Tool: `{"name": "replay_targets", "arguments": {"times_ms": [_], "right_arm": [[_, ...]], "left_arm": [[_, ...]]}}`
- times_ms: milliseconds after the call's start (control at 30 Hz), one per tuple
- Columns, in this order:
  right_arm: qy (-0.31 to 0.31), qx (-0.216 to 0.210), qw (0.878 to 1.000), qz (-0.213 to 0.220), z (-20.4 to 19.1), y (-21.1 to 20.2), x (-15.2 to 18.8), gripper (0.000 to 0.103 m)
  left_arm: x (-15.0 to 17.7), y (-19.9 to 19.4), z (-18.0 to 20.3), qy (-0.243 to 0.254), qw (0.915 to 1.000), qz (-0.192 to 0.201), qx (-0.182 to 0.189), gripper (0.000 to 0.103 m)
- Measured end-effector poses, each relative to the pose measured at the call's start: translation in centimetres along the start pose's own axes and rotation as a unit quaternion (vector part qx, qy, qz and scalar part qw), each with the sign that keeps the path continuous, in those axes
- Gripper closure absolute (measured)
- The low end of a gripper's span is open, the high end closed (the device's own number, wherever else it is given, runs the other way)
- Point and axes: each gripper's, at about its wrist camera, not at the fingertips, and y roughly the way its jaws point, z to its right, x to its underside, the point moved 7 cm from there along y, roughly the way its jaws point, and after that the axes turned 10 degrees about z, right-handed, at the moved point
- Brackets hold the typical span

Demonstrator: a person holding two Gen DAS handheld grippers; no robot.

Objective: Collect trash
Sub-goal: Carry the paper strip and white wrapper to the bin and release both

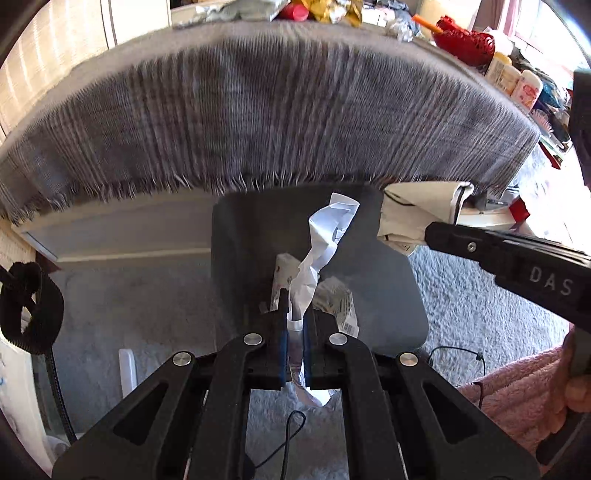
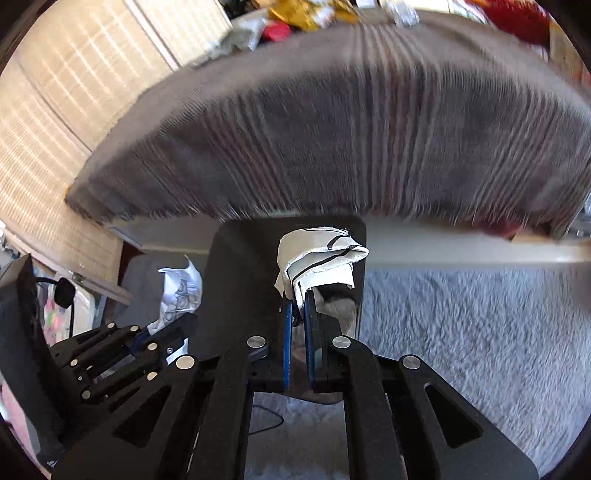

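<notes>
My left gripper (image 1: pixel 295 325) is shut on a twisted white paper (image 1: pixel 325 240) and holds it above a dark bin (image 1: pixel 391 291) on the floor; printed paper scraps (image 1: pixel 340 302) lie inside the bin. My right gripper (image 2: pixel 298 306) is shut on a crumpled white wrapper with black lines (image 2: pixel 321 254), held over the same bin (image 2: pixel 240 277). In the left wrist view the right gripper (image 1: pixel 424 230) comes in from the right with its wrapper (image 1: pixel 417 210). In the right wrist view the left gripper (image 2: pixel 162 328) shows at lower left with its paper (image 2: pixel 181 291).
A grey fringed cloth (image 1: pixel 258 110) hangs over the table edge above the bin. More trash and bottles (image 1: pixel 321 11) lie on the table top. Shaggy grey carpet (image 1: pixel 480 295) covers the floor. A black cable (image 1: pixel 288 435) lies below. Pink fabric (image 1: pixel 517 391) is at right.
</notes>
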Motion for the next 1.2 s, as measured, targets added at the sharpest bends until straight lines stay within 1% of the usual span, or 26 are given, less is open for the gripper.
{"name": "replay_targets", "arguments": {"times_ms": [67,133,300,433,500,600,633,667,700,767,800,867,900,933,967,1000,1067,1167,1200], "right_arm": [[0.018,-0.002,1.000,-0.015,0.6,1.0,0.7,0.095],[0.015,0.003,1.000,-0.021,0.5,1.5,1.2,0.095],[0.005,0.002,1.000,-0.022,0.0,1.7,1.1,0.095],[-0.004,0.006,1.000,-0.024,-0.4,1.9,1.2,0.095],[-0.008,0.008,1.000,-0.025,-0.5,1.8,1.2,0.092],[-0.010,0.014,0.999,-0.028,-0.5,1.9,1.3,0.092],[-0.009,0.016,0.999,-0.029,-0.4,1.9,1.3,0.091],[-0.007,0.020,0.999,-0.029,-0.3,2.0,1.3,0.090],[-0.005,0.023,0.999,-0.029,-0.1,2.0,1.2,0.085],[0.002,0.024,0.999,-0.027,0.1,1.9,1.0,0.067],[0.003,0.025,0.999,-0.022,0.2,1.7,0.9,0.050],[0.002,0.029,0.999,-0.017,0.3,1.4,0.6,0.041],[0.004,0.032,0.999,-0.013,0.5,1.2,0.5,0.038],[0.005,0.037,0.999,-0.009,0.6,1.0,0.4,0.028],[0.005,0.043,0.999,-0.005,0.8,0.8,0.2,0.022],[0.004,0.050,0.999,-0.001,1.0,0.7,0.1,0.013],[0.008,0.055,0.998,0.002,1.3,0.4,-0.1,0.011],[0.010,0.056,0.998,0.006,1.5,0.2,-0.3,0.006],[0.008,0.056,0.998,0.006,1.5,0.1,-0.3,0.005]], "left_arm": [[0.6,0.8,-0.3,-0.006,0.9999,-0.012,0.005,0.098],[0.7,1.4,-0.5,-0.004,0.9998,-0.019,0.005,0.098],[1.2,2.1,-0.7,-0.006,0.9993,-0.033,0.015,0.098],[1.2,2.2,-0.5,-0.007,0.9992,-0.037,0.016,0.097],[1.1,2.2,-0.8,-0.010,0.9992,-0.037,0.013,0.095],[1.0,2.2,-1.1,-0.013,0.9992,-0.036,0.011,0.095],[1.0,2.2,-1.2,-0.014,0.9992,-0.035,0.009,0.094],[1.0,2.1,-1.3,-0.014,0.9993,-0.035,0.007,0.090],[1.0,2.1,-1.5,-0.014,0.9993,-0.034,0.005,0.088],[0.9,2.0,-1.7,-0.014,0.9994,-0.033,-0.003,0.071],[0.8,1.9,-1.8,-0.013,0.9994,-0.032,-0.007,0.068],[0.7,1.9,-2.0,-0.013,0.9993,-0.032,-0.013,0.055],[0.7,1.8,-2.2,-0.014,0.9993,-0.030,-0.014,0.051],[0.6,1.7,-2.3,-0.015,0.9993,-0.029,-0.015,0.041],[0.6,1.6,-2.5,-0.016,0.9993,-0.029,-0.020,0.028],[0.5,1.6,-2.7,-0.017,0.9991,-0.027,-0.026,0.023],[0.4,1.5,-3.1,-0.016,0.9987,-0.029,-0.039,0.010],[0.4,1.4,-3.5,-0.021,0.9983,-0.034,-0.042,0.008],[0.4,1.3,-3.7,-0.024,0.9982,-0.036,-0.042,0.008]]}}
